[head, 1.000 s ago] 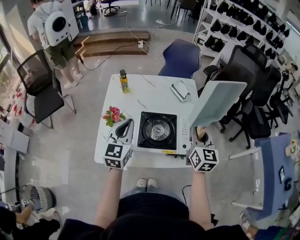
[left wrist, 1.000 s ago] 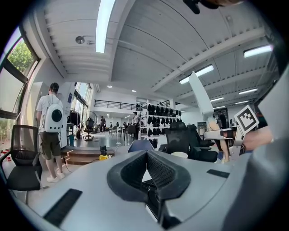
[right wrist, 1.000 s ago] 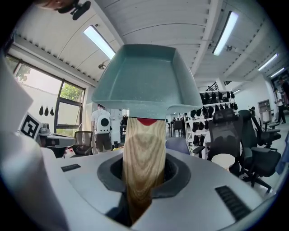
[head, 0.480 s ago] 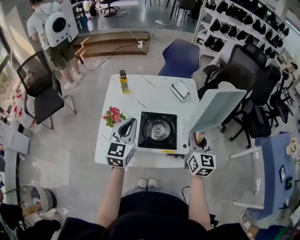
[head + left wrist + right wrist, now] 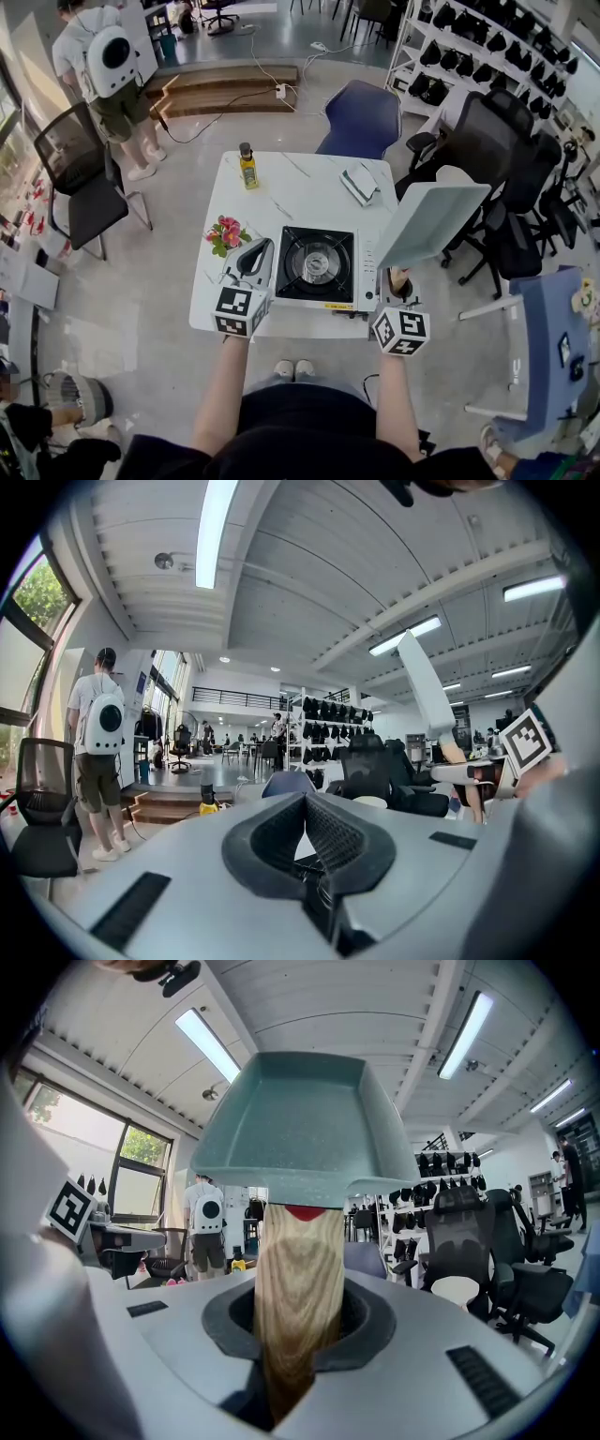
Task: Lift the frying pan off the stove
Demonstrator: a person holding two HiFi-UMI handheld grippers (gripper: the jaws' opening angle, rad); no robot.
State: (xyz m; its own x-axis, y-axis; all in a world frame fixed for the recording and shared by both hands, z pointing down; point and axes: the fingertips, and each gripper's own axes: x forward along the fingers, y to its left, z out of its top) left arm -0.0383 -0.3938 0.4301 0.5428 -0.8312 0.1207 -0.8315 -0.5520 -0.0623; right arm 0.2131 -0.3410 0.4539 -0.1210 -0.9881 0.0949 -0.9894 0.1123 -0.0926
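Observation:
The frying pan (image 5: 431, 225) is a square pale-teal pan with a wooden handle (image 5: 398, 279). It hangs tilted in the air beyond the table's right edge, off the black-topped portable stove (image 5: 316, 262). My right gripper (image 5: 397, 287) is shut on the wooden handle (image 5: 298, 1269), and the pan's underside (image 5: 300, 1129) fills the right gripper view above the jaws. My left gripper (image 5: 255, 251) rests over the table just left of the stove, its jaws together with nothing between them (image 5: 305, 841). The stove's burner is bare.
On the white table (image 5: 309, 192) stand an oil bottle (image 5: 247, 164), a small bunch of pink flowers (image 5: 225, 232) and a folded cloth (image 5: 360, 181). A blue chair (image 5: 366, 117) stands behind the table, and black office chairs (image 5: 497, 159) crowd the right. A person with a backpack (image 5: 108, 66) stands far left.
The pan and my right gripper have drifted a little toward me and to the left. The left gripper has barely shifted.

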